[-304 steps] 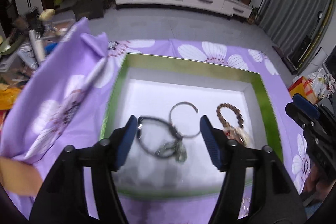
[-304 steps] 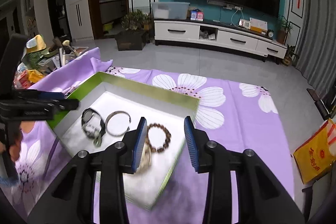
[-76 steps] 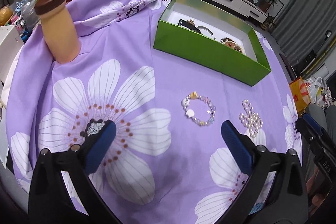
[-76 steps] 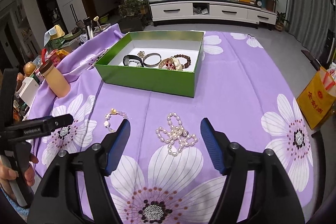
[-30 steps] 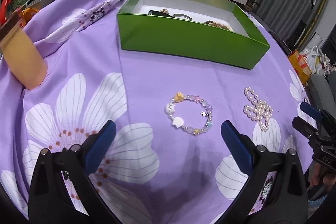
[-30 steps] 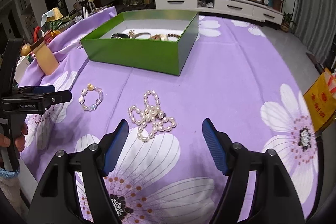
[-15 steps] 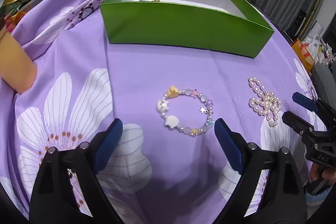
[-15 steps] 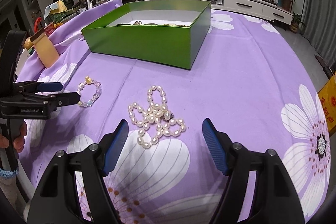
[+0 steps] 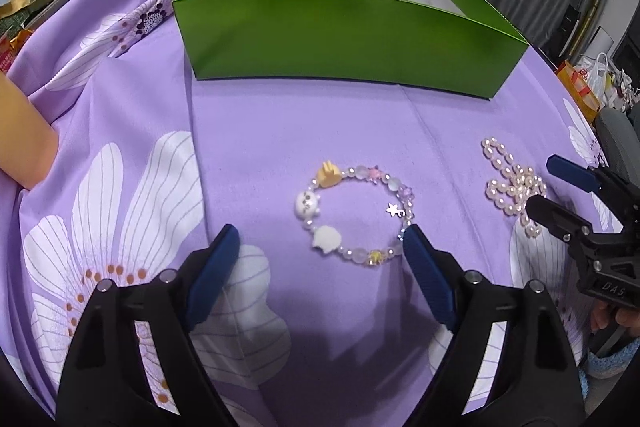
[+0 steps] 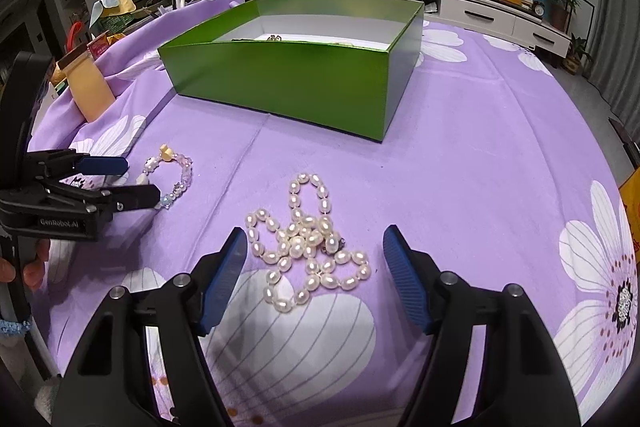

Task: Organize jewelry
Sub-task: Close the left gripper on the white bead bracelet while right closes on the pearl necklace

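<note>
A pastel bead bracelet with charms [image 9: 354, 215] lies flat on the purple flowered cloth, and my left gripper [image 9: 320, 239] stands open just over its near edge. A bunched pearl necklace [image 10: 306, 243] lies to its right, with my right gripper [image 10: 314, 239] open around its near side. The same pearl necklace [image 9: 514, 185] and right gripper [image 9: 548, 179] show at the right of the left wrist view. The bracelet [image 10: 172, 173] and left gripper [image 10: 128, 179] show at the left of the right wrist view. The green box [image 10: 280, 79] stands beyond both, its contents mostly hidden by its wall.
An orange bottle [image 10: 90, 87] stands on the cloth at the far left, beside cluttered items. The cloth is bunched up left of the green box [image 9: 344, 27]. A person's fingers [image 10: 32, 267] hold the left gripper's handle. A yellow bag [image 9: 578, 87] lies off the table's right.
Both grippers have come down and forward from over the box: the left onto the bracelet with its fingers narrowed, the right onto the pearls. Nothing on the cloth has moved.
</note>
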### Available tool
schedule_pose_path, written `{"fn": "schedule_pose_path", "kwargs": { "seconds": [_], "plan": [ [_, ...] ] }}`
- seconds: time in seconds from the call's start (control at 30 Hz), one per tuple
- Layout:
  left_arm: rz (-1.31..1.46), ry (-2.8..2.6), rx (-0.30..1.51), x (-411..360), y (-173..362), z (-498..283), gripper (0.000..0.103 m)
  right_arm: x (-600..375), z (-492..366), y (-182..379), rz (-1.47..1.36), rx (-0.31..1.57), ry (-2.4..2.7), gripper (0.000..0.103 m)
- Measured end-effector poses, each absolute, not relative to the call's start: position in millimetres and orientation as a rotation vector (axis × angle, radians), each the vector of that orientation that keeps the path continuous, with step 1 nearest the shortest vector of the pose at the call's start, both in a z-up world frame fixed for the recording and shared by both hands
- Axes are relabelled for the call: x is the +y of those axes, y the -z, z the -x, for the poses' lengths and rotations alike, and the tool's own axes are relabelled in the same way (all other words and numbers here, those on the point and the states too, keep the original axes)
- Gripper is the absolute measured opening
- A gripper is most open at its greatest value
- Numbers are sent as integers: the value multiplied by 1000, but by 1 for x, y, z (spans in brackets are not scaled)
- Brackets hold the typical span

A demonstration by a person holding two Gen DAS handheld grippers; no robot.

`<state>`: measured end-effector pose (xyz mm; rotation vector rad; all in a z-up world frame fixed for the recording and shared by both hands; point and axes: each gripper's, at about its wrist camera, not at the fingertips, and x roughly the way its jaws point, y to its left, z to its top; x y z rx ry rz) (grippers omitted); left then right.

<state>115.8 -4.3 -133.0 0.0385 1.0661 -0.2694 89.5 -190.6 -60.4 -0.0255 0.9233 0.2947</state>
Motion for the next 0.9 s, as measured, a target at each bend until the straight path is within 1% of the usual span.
{"fn": "schedule_pose_path", "kwargs": {
  "seconds": [0.03, 0.2, 0.27, 0.33, 0.4, 0.5, 0.63, 0.73, 0.8, 0.87, 0.9],
  "plan": [
    [-33, 274, 1066, -3, 133, -117, 83, -190, -91, 62, 25, 925, -298, 67],
    [-29, 285, 1057, -1, 133, -119, 81, -190, -92, 69, 19, 945, -300, 65],
    [-33, 288, 1049, -1, 133, -118, 79, -190, -93, 68, 14, 939, -309, 62],
    [-43, 278, 1044, -1, 132, -119, 74, -191, -94, 69, 16, 943, -302, 58],
    [-57, 272, 1041, -2, 132, -120, 65, -189, -97, 68, 23, 947, -292, 52],
    [-73, 275, 1034, -2, 131, -120, 56, -183, -97, 68, 51, 945, -295, 43],
    [-84, 290, 1028, -3, 130, -121, 51, -174, -97, 68, 111, 947, -280, 25],
    [-102, 302, 1023, -5, 130, -123, 41, -171, -98, 68, 118, 950, -276, 23],
    [-101, 304, 1022, -4, 130, -124, 31, -171, -97, 68, 115, 947, -273, 23],
    [-81, 314, 1024, -1, 130, -126, 25, -172, -97, 68, 102, 945, -278, 23],
    [-74, 318, 1024, 0, 130, -127, 24, -173, -97, 67, 97, 945, -280, 23]
  ]
}}
